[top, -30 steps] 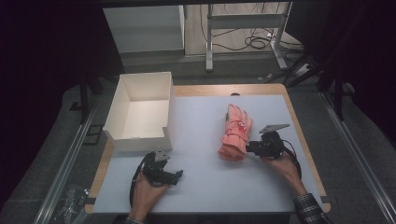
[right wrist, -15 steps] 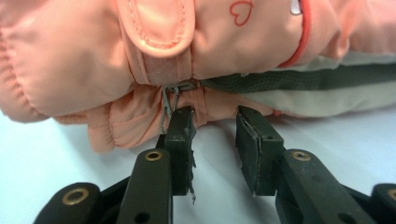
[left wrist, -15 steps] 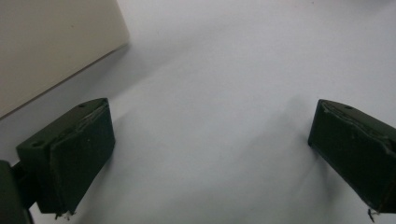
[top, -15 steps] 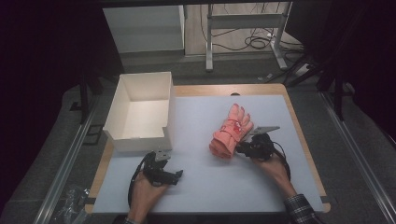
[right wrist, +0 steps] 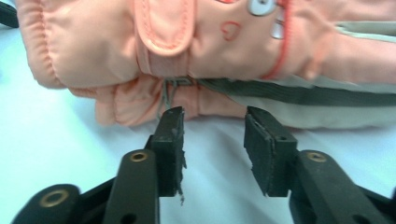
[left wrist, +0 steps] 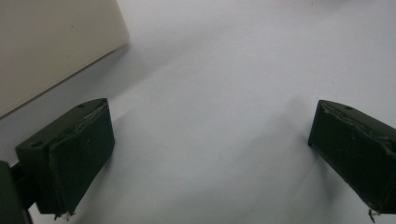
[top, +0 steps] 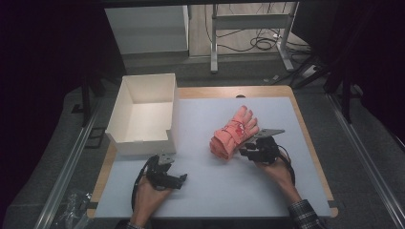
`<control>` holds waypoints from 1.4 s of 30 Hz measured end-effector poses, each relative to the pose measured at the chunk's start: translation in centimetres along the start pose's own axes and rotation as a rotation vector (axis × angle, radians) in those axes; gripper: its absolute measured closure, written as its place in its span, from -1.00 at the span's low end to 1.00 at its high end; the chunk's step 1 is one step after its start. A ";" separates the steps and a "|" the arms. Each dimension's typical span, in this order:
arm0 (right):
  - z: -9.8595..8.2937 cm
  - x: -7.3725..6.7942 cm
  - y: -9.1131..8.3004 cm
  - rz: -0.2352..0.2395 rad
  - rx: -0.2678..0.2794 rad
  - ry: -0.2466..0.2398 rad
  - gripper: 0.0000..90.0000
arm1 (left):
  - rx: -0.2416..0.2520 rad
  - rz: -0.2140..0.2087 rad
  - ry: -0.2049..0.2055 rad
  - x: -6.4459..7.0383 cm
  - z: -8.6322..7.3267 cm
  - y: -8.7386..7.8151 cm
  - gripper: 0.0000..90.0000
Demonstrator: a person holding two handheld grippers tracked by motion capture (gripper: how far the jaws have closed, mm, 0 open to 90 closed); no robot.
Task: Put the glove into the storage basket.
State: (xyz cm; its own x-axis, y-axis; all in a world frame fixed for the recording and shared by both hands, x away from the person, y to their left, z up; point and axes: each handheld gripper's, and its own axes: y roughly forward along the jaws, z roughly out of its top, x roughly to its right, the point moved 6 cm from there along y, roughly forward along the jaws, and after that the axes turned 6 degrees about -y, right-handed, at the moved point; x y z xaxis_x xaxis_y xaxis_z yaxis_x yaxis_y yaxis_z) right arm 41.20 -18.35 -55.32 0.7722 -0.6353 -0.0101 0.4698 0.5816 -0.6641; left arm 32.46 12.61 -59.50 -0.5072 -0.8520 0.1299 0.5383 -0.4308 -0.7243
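Glove (right wrist: 196,51) is what we are working on: a padded pink one, lying on the white table (top: 229,191) just beyond the tips of our right gripper (right wrist: 212,122). We are holding that gripper's jaws a moderate way apart, with nothing between them; the left fingertip (right wrist: 170,123) is sitting just under the glove's lower edge, near a loose thread, and the other is just short of the grey strip.

We are judging the risk here as a shallow bite. If we are closing from this spot, the pads may be catching only the thread or a thin fold of fabric, and the soft glove may be sliding away across the smooth table or slipping out when lifted. Pushing forward without lifting could also be bunching it up.

Our left gripper (left wrist: 210,154) is resting low over bare table, jaws wide apart and holding nothing, with the box wall (left wrist: 51,46) just past its left finger (left wrist: 70,158).

Counting from near to far in the high view: two grippers, left (top: 165,176) and right (top: 258,149); one glove (top: 234,133); one open white box (top: 143,114), nothing in it, well beyond the left fingers.
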 end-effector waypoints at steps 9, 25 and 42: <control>-1.8 1.2 -2.3 -0.065 0.012 -0.009 -0.10 | -0.007 -0.001 0.012 0.0 0.2 0.0 -0.98; -5.5 2.8 -5.0 -0.144 -0.013 0.027 -0.34 | 0.002 -0.026 0.060 2.0 1.7 0.2 -1.00; -6.7 3.5 -5.1 -0.208 -0.039 0.005 -0.45 | -0.039 -0.089 0.095 3.8 6.6 0.5 -0.93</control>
State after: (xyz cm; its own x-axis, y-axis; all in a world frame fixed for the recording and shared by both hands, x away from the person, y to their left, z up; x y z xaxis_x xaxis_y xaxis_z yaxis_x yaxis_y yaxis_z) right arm 38.65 -26.95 -56.98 0.6584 -0.7420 0.1265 0.6019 0.4181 -0.6804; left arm 35.23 7.16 -54.94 -0.6143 -0.7781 0.1313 0.4625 -0.4898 -0.7390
